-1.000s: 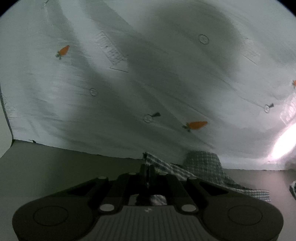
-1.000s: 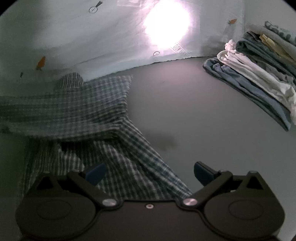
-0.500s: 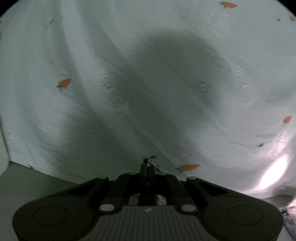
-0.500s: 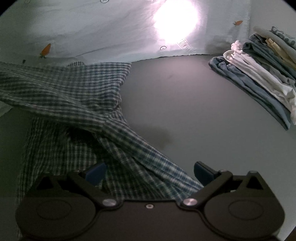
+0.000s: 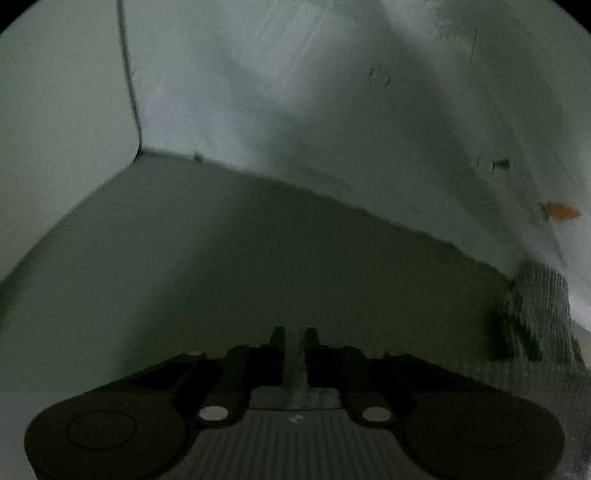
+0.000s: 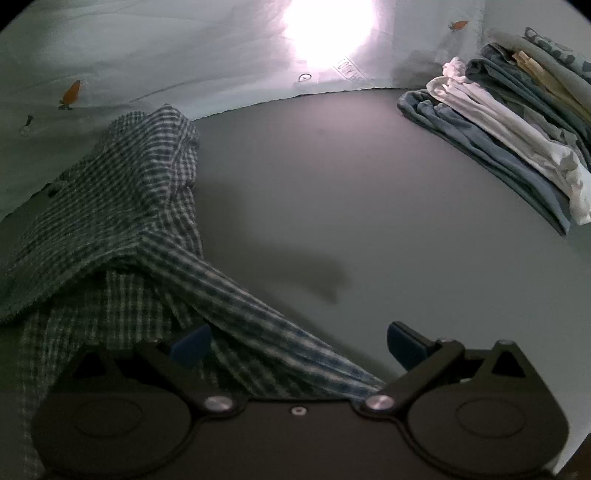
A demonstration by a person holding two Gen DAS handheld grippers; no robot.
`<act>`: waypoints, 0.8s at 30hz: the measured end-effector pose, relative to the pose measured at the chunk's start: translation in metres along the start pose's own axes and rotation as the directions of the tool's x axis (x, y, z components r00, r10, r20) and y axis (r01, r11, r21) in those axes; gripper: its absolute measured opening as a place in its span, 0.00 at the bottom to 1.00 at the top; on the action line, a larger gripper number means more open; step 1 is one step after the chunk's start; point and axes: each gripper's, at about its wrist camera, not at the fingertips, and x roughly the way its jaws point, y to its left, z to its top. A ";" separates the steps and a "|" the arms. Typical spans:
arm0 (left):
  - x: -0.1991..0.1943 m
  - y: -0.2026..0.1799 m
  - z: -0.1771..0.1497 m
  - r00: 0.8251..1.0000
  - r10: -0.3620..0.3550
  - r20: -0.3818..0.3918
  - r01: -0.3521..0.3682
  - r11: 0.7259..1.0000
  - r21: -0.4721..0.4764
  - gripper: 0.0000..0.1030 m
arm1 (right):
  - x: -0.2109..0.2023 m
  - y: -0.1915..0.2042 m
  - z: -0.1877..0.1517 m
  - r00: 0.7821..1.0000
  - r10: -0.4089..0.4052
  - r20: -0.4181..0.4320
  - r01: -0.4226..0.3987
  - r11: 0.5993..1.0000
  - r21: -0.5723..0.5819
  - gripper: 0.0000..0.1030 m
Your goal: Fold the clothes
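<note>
A green-and-white checked shirt [image 6: 129,192] lies crumpled on the left of the grey table [image 6: 332,184], one fold running down under my right gripper [image 6: 297,345]. That gripper is open, its blue pads [image 6: 190,345] wide apart over the fold without pressing it. In the left wrist view my left gripper [image 5: 294,338] hangs low over the table [image 5: 221,258]. Its jaws are opening, and a thin strip of the checked cloth [image 5: 295,369] still sits in the narrow gap. More of the shirt [image 5: 535,306] bunches at the right edge.
A pale sheet with small carrot prints [image 6: 147,55] hangs along the table's far side [image 5: 332,110]. A stack of folded clothes [image 6: 498,122] sits at the back right. A bright glare [image 6: 328,29] shines through the sheet. Bare grey table lies between shirt and stack.
My left gripper has swung down and leftward from facing the sheet to just above the table, and its jaws have parted slightly. The stretched shirt has slumped into a heap. My right gripper stayed put.
</note>
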 end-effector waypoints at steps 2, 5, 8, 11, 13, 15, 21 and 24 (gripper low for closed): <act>-0.010 -0.005 -0.019 0.999 -0.031 -0.029 0.031 0.999 0.027 0.27 | 0.000 -0.004 -0.002 1.000 0.003 0.003 -0.003 1.000 -0.003 1.00; -0.024 -0.022 -0.054 0.993 -0.079 -0.087 0.089 0.990 0.107 0.32 | 0.000 -0.012 -0.007 1.000 0.020 0.000 -0.020 1.000 0.007 0.99; -0.039 -0.044 -0.097 0.974 -0.148 -0.170 0.176 0.971 0.162 0.38 | 0.001 -0.024 -0.010 0.998 0.066 -0.011 -0.066 0.997 0.042 0.97; -0.057 -0.069 -0.147 0.949 -0.185 -0.254 0.244 0.944 0.224 0.39 | 0.001 -0.038 -0.012 0.993 0.113 -0.019 -0.111 0.991 0.070 0.94; -0.069 -0.085 -0.177 0.933 -0.194 -0.303 0.282 0.917 0.281 0.40 | 0.001 -0.048 -0.014 0.989 0.143 -0.028 -0.140 0.987 0.078 0.89; -0.079 -0.098 -0.202 0.920 -0.195 -0.340 0.310 0.892 0.328 0.41 | 0.003 -0.061 -0.018 0.984 0.175 -0.042 -0.171 0.981 0.087 0.85; -0.104 -0.110 -0.246 0.912 -0.170 -0.372 0.305 0.890 0.339 0.45 | 0.009 -0.108 -0.038 0.942 0.324 -0.082 -0.305 0.934 0.184 0.69; -0.111 -0.108 -0.264 0.912 -0.148 -0.383 0.278 0.909 0.311 0.47 | 0.009 -0.129 -0.049 0.911 0.407 -0.071 -0.382 0.896 0.228 0.63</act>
